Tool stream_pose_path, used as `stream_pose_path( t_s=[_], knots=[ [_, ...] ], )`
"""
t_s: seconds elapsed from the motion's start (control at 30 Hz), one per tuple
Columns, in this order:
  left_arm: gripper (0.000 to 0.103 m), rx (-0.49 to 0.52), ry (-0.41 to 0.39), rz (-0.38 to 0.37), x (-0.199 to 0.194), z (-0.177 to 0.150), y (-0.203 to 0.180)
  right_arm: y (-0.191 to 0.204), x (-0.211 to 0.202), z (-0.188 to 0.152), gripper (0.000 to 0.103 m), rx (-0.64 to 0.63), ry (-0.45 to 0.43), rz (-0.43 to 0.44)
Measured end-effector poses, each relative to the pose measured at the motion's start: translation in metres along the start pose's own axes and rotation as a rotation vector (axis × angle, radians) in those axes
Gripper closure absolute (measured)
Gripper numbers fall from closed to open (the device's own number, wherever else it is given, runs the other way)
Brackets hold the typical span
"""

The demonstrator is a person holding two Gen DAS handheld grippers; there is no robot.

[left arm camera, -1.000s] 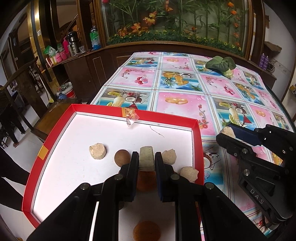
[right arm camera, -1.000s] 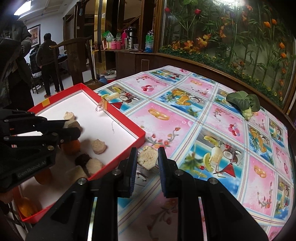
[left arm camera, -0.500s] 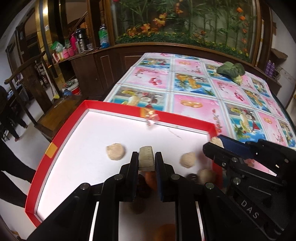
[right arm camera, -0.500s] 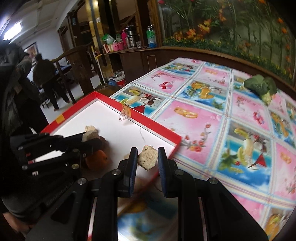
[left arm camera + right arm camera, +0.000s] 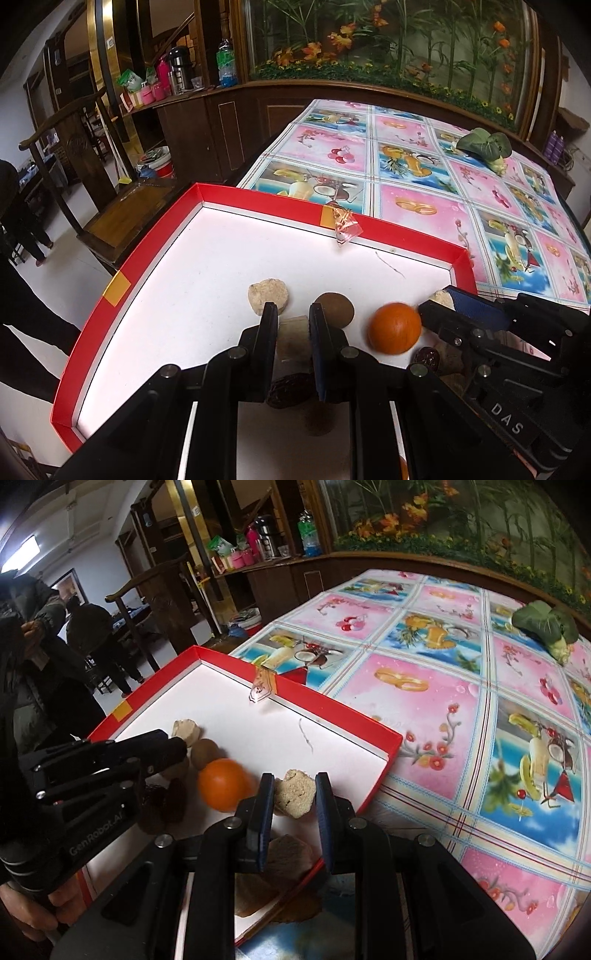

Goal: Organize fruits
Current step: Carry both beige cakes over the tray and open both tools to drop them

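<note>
Over the red tray (image 5: 114,293), both loaded grippers have moved leftward since.

Both fisheye views bend strongly at the edges, with black corners. The room is dim; a ceiling light (image 5: 23,551) glows in the right wrist view. The tray (image 5: 207,288) floor shines bright white. The orange fruit (image 5: 221,784) is motion-blurred. The tablecloth (image 5: 524,853) blurs nearby.
</note>
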State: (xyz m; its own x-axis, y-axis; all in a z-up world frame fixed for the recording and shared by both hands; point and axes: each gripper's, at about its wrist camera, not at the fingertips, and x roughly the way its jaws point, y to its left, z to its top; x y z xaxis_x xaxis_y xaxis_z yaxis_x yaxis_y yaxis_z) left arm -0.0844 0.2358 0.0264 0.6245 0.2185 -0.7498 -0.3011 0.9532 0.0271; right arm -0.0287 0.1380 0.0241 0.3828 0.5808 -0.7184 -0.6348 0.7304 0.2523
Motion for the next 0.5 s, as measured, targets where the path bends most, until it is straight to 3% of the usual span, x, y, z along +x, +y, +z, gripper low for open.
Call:
stream_pose_path(
  t_s=[0.17,0.37,0.5],
  knots=[
    [0.084,-0.003,0.016,0.026,0.002,-0.001,0.000,0.000,0.001,0.000,0.078,-0.013,-0.004,0.011],
    [0.040,-0.028,0.006,0.084,-0.003,-0.001,0.000,0.000,-0.002,-0.001,0.074,-0.038,0.000,0.031],
    [0.034,-0.041,-0.022,0.125,-0.012,-0.002,-0.004,-0.002,-0.014,-0.002,0.052,-0.034,-0.031,0.054]
  ],
)
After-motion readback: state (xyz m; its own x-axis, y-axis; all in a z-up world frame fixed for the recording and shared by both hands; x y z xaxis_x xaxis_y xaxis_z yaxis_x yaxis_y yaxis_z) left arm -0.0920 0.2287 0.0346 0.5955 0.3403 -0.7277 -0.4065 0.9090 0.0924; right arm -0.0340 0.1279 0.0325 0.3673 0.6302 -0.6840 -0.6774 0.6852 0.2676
